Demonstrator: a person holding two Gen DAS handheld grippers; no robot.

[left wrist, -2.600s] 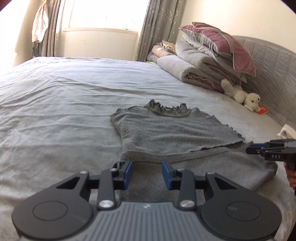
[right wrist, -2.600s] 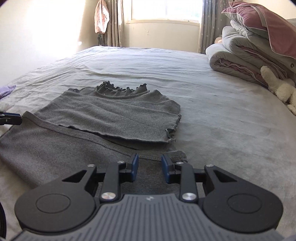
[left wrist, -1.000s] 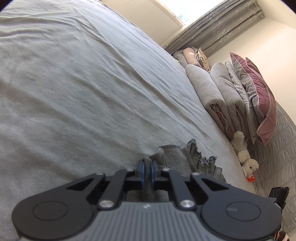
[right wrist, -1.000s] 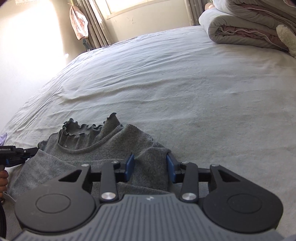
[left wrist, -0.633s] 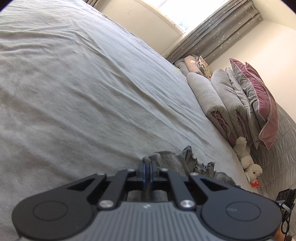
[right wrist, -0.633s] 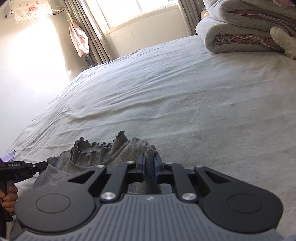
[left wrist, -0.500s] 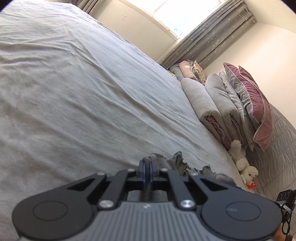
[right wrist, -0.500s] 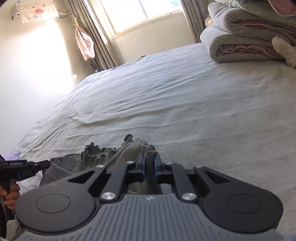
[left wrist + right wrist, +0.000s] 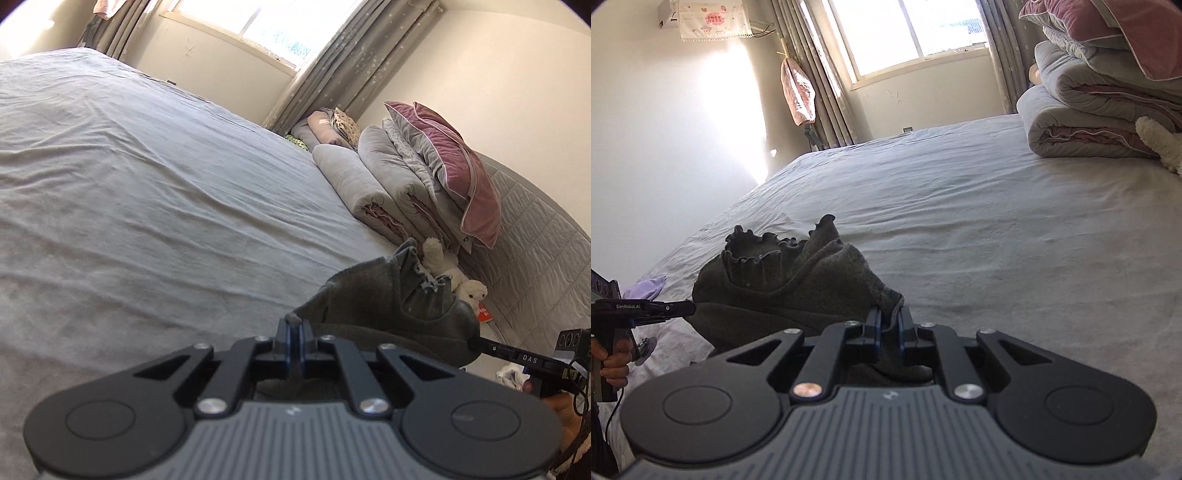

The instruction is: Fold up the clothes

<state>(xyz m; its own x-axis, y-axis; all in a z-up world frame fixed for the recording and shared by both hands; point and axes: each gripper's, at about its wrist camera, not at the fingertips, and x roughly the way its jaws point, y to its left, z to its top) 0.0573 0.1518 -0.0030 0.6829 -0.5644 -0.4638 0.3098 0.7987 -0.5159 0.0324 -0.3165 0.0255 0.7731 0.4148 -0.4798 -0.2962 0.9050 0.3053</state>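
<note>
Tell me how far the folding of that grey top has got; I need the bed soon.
Done: hard to judge, as the grey top hangs bunched. In hand: the left gripper and right gripper each pinch an edge of it, holding it above the bed sheet with the frilled collar uppermost. Left: laying it back down, squaring the last fold and letting go.

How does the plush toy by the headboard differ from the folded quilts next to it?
The plush toy is cream-white and fluffy; the folded quilts are grey with pink lining showing at the ends. The toy is far smaller and lies alone on the bed sheet; the quilts are stacked and bear a pink pillow. Both lie against the headboard.
</note>
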